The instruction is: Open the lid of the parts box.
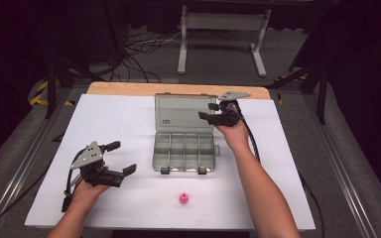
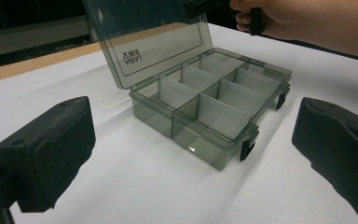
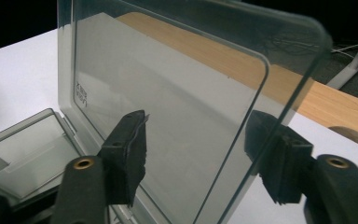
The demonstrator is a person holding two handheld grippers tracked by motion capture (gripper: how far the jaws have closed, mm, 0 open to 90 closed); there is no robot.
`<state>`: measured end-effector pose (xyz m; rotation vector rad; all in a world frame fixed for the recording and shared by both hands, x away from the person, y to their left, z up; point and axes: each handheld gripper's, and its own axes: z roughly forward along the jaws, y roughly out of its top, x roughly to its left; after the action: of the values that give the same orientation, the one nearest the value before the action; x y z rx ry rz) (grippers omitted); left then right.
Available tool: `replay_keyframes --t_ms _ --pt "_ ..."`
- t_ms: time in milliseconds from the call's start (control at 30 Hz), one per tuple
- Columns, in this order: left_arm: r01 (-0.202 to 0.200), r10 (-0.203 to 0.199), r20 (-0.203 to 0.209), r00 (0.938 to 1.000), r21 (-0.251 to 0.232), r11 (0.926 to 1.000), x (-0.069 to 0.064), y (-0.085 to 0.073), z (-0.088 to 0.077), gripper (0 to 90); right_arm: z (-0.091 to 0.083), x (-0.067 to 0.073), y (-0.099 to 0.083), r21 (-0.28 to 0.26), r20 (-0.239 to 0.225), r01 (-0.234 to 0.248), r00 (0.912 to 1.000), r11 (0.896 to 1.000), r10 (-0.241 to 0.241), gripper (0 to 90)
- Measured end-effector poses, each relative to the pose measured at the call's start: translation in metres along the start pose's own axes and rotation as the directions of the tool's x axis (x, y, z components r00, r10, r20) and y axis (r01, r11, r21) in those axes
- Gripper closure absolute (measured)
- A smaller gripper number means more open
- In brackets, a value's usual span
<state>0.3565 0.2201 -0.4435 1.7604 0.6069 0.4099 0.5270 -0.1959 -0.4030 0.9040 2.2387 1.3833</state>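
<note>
Straddling the smoky clear plastic lid (image 3: 168,107) of the compartment box (image 1: 184,151) at the table's middle, my right gripper (image 1: 210,110) stands open, pads off it; my left gripper (image 1: 121,158) rests open, near left.

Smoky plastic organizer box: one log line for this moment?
box: smoky clear plastic organizer, lid up | right tool: open, straddling lid edge | left tool: open, idle | small pink cap: on table

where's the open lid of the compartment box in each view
High view: lid upper centre, standing behind the trays, right gripper at its right edge.
Left gripper view: upper centre, tilted back.
Right gripper view: clear pane between the jaws.
Shared landmark: compartment box.
</note>
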Motion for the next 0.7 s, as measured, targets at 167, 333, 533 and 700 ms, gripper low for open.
replay_keyframes --t_ms 167,333,533,700 --pt "0.001 -0.001 -0.002 1.0 -0.002 1.0 0.0 0.0 -0.001 0.4 0.006 -0.002 -0.003 0.001 0.004 -0.016 0.9999 1.0 0.016 34.0" --pt "0.001 -0.001 -0.001 1.0 -0.001 1.0 0.001 0.0 -0.001 0.4 0.013 -0.005 -0.006 0.019 0.011 -0.031 0.9995 0.999 0.031 30.6" --pt "0.001 -0.001 -0.003 1.0 -0.001 1.0 0.001 0.0 -0.001 0.4 0.017 -0.006 -0.009 0.029 0.015 -0.044 0.9989 0.999 0.044 28.7" --pt "0.001 -0.001 -0.002 1.0 -0.002 1.0 0.001 0.0 -0.001 0.4 0.021 -0.007 -0.013 0.057 0.023 -0.056 0.9982 0.997 0.055 26.6"
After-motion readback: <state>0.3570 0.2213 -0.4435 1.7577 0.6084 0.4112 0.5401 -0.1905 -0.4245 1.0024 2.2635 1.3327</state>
